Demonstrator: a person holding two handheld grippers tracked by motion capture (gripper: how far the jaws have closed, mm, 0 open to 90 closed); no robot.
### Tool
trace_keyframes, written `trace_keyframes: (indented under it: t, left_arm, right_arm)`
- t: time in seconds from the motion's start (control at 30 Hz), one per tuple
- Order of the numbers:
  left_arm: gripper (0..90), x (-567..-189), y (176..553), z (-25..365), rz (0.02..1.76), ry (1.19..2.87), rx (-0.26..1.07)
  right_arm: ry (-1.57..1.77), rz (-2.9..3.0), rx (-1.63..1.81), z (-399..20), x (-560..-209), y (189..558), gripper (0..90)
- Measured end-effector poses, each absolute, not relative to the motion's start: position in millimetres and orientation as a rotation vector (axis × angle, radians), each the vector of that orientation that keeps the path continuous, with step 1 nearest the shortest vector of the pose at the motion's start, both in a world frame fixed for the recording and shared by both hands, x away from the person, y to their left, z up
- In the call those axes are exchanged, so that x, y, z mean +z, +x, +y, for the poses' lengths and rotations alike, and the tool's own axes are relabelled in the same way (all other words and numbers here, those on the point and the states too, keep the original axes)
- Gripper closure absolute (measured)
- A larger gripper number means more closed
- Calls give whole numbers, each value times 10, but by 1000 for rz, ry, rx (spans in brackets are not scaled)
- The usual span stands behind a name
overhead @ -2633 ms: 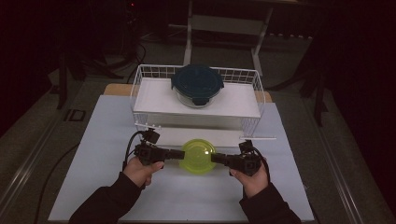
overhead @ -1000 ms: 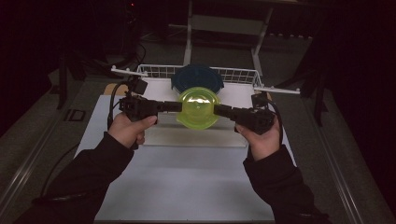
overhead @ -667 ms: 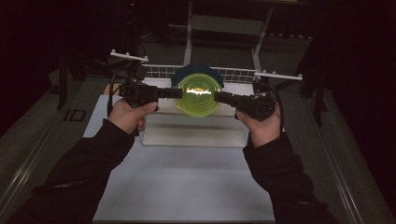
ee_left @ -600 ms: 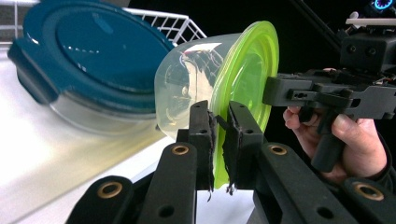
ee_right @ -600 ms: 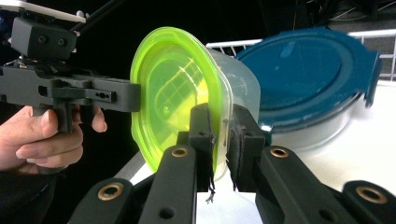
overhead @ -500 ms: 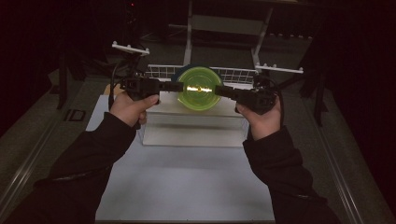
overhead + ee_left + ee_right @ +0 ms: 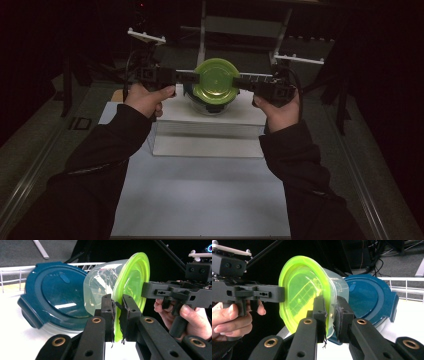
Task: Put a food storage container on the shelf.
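Note:
A clear tub with a lime-green lid hangs in the air, tipped on its side so the lid faces the high camera. My left gripper is shut on the lid's rim at the left; in the left gripper view its pads pinch that rim. From the right, my right gripper is shut on the opposite rim, and its own view shows the grip on the tub's edge. Just behind and below the tub lies a blue-lidded container.
The blue-lidded container rests in a white wire basket at the far end of the white table. A metal stand rises behind the basket. Dark floor surrounds the table.
Both hands have carried the green-lidded tub up from the table and away over the basket. It has tipped from lid-up to lid facing the camera.

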State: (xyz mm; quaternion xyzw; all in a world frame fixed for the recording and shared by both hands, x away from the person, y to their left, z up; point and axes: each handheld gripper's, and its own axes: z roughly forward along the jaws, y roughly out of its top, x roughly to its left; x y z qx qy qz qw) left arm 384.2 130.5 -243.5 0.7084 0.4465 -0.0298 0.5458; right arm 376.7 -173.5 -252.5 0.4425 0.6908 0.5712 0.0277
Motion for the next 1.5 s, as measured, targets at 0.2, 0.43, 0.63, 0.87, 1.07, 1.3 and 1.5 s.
trace_keyframes:
  t: [0.2,0.43,0.63,0.87,1.07,1.3,1.5]
  left_arm:
    - [811,-2431,3933,1315,1085,1674,-68]
    - [809,-2511,4002,1336,1106,1667,-110]
    - [808,-2551,4029,1354,1117,1660,-136]
    - [777,-2567,4048,1361,1130,1635,-128]
    - [733,-2556,4077,1321,1136,1627,-113]
    - [700,-2605,4157,1302,1166,1612,-115]
    - [674,-2628,4234,1310,1177,1587,-115]
  right_arm:
    - [1387,2133,1745,-1698,-2503,3880,808]
    - [1423,2153,1731,-1682,-2551,3948,807]
    - [1442,2154,1720,-1671,-2572,3971,807]
    - [1455,2167,1721,-1655,-2574,3988,796]
    - [1479,2157,1702,-1625,-2555,4033,726]
    - [1538,2150,1664,-1603,-2545,4121,705]
    - [1595,2135,1662,-1614,-2577,4237,671]
